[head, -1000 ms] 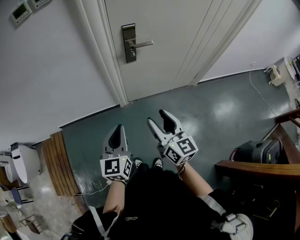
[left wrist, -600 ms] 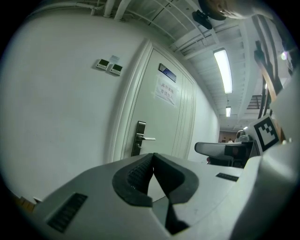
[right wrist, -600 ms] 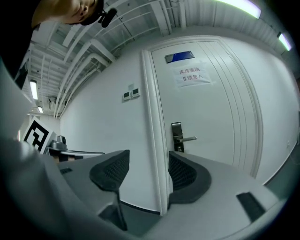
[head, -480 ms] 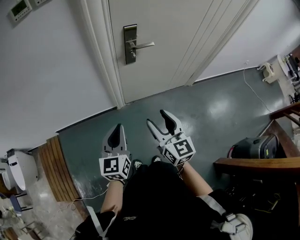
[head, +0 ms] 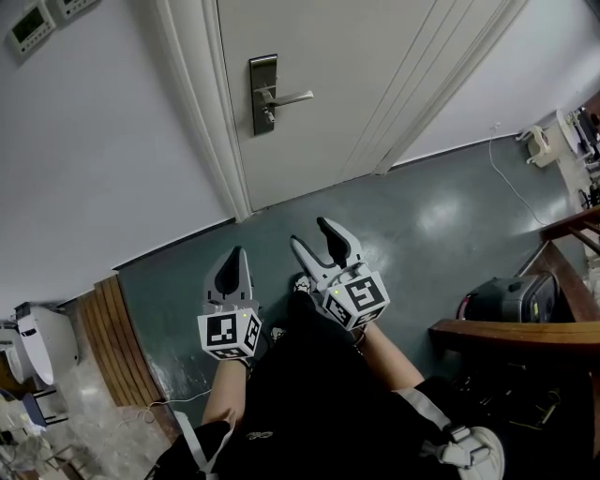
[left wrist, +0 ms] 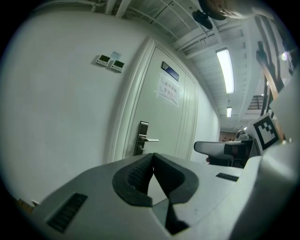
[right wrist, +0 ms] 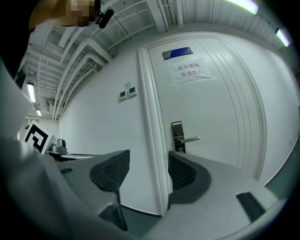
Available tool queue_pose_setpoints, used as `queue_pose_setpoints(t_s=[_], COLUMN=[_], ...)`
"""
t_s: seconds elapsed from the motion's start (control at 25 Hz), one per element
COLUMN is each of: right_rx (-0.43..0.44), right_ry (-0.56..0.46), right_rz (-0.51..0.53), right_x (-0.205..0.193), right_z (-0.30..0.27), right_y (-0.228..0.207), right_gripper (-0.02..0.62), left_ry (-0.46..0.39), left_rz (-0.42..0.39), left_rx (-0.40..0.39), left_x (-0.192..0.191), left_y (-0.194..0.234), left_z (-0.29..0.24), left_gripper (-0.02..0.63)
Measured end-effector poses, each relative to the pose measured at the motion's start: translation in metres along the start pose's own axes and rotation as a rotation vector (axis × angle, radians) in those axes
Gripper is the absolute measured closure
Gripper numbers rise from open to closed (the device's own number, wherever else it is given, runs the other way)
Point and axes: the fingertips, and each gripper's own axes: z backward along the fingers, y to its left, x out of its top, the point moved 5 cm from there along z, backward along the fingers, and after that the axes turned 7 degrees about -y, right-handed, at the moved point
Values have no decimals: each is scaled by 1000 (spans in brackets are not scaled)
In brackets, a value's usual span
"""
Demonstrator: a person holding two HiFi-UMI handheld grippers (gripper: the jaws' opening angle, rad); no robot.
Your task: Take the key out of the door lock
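The door (head: 375, 75) and its lock plate (head: 263, 94) are sitting slightly lower in the head view than a second ago, and a shoe (head: 300, 282) is now showing just beneath the right gripper (head: 312, 236). That gripper's fingers have just been opening and are standing wide apart, with nothing between them. The left gripper (head: 234, 255) is holding its fingers pressed together, empty. The lock plate is lying well ahead of both; the key is too small to make out.

key: too small to tell in any view, lost against the lock plate (head: 263, 94)
door (head: 375, 75): top cut off by the head view's upper edge
door sign (left wrist: 168, 90): print too small to read in the left gripper view
wall panels (head: 28, 26): one clipped by the top edge, displays unreadable
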Motion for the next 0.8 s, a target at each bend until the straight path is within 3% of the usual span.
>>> queue_pose_setpoints(t_s=[0.52,0.8], right_rx=[68,77], right_ry=[16,26], right_rz=[15,-14], right_x=[5,1], right_z=[-84,-114], right_y=[-63,-100], right_gripper=[328,328], left_ry=[-1,45], left_rz=[-16,-32], left_rx=[39,67], left_x=[0,-9], left_y=[12,17], left_z=[-101,-146], left_gripper=[583,583])
